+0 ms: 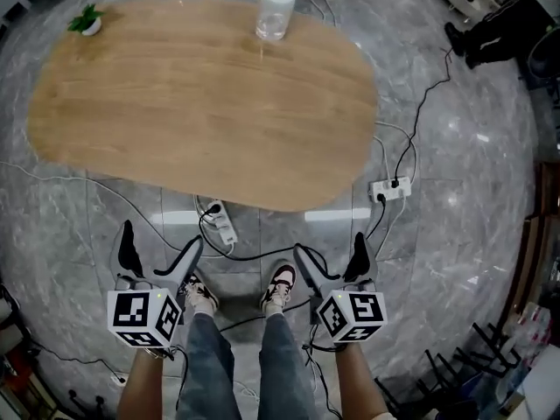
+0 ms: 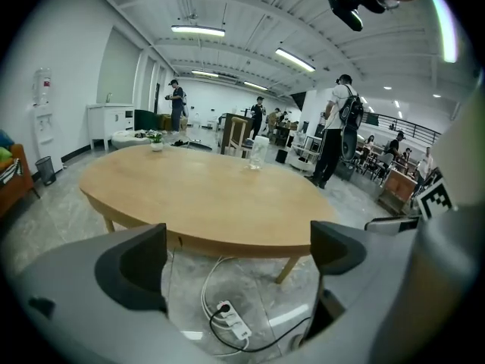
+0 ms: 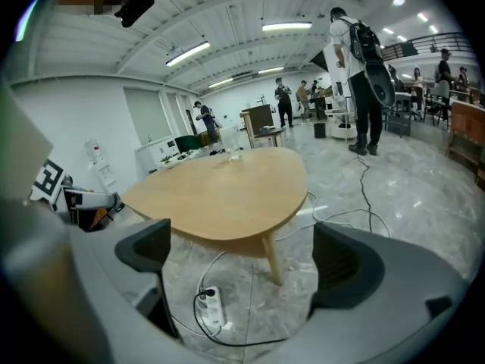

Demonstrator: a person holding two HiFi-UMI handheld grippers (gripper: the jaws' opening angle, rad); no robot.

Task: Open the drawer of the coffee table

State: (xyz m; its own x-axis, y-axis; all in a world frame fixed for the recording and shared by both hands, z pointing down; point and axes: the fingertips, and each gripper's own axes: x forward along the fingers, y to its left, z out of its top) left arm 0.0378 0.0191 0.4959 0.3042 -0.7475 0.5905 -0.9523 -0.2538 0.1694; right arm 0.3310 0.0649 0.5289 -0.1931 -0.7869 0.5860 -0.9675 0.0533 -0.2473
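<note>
The oval wooden coffee table (image 1: 201, 103) fills the upper half of the head view, and its near edge faces me. I make out no drawer front; only a small dark notch (image 2: 179, 240) shows on the apron in the left gripper view. My left gripper (image 1: 162, 243) hangs open over the floor, short of the table's near edge, next to my left shoe. My right gripper (image 1: 332, 248) is open too, beside my right shoe. Both gripper views face the table (image 2: 204, 196) (image 3: 220, 192) through empty jaws, with nothing between the left gripper (image 2: 239, 256) or the right gripper (image 3: 242, 260).
A clear jar with a white lid (image 1: 276, 11) and a small potted plant (image 1: 86, 20) stand at the table's far side. Power strips (image 1: 223, 221) (image 1: 391, 188) and cables lie on the marble floor near the table's legs. People (image 2: 337, 127) stand beyond the table.
</note>
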